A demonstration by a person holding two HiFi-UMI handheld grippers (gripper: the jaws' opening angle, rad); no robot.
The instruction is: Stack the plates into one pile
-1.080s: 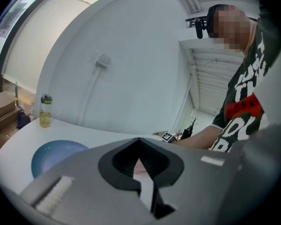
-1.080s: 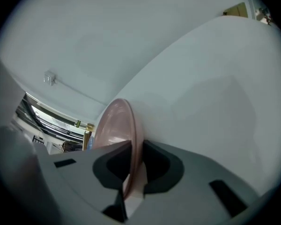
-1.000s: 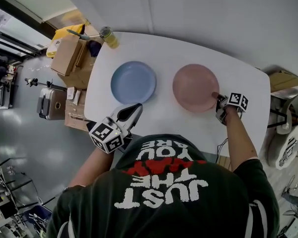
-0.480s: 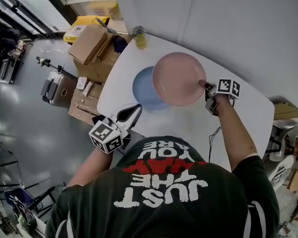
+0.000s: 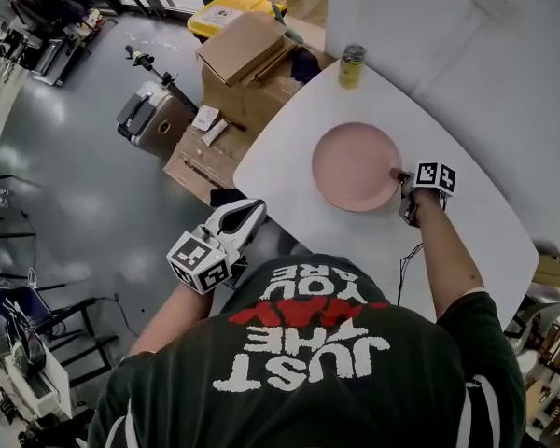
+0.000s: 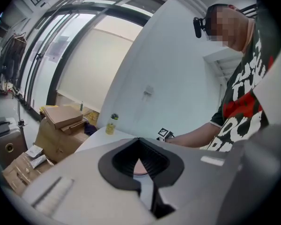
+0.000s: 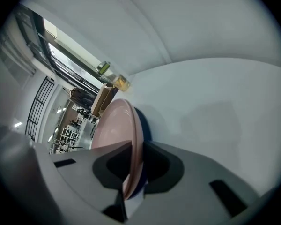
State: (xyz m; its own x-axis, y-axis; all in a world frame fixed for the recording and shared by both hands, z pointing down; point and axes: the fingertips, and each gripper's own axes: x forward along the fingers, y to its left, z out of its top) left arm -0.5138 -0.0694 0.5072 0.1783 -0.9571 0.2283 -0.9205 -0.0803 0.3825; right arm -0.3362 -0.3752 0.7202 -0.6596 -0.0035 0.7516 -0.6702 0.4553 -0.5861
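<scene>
**Right tool** (image 5: 401,181): jaws clamped on the near right rim of the pink plate (image 5: 355,166), one jaw above the rim and one below. The marker cube sits at the wrist end, and the person's right forearm reaches out over the counter (image 5: 467,241).

**Pink plate:** round and shallow, on the white counter toward its left half. It lies directly over the blue plate (image 7: 145,125). The head view shows nothing of the blue one. The right gripper view shows a dark blue edge just under the pink rim and a blue sliver between the jaws. Whether the pink plate rests fully on it cannot be told.

**Left tool** (image 5: 252,213): jaws together, nothing between them. It is held off the counter's near left corner, above the floor, well apart from the plates and pointing roughly toward them.

**Counter, other contents:** one can (image 5: 352,65) with a dark top, upright at the far left corner.

**Floor, beside the counter:**
- cardboard boxes (image 5: 245,47), stacked against the left edge
- a yellow case (image 5: 226,12) beyond them
- a silver hard case (image 5: 154,119) further left
</scene>
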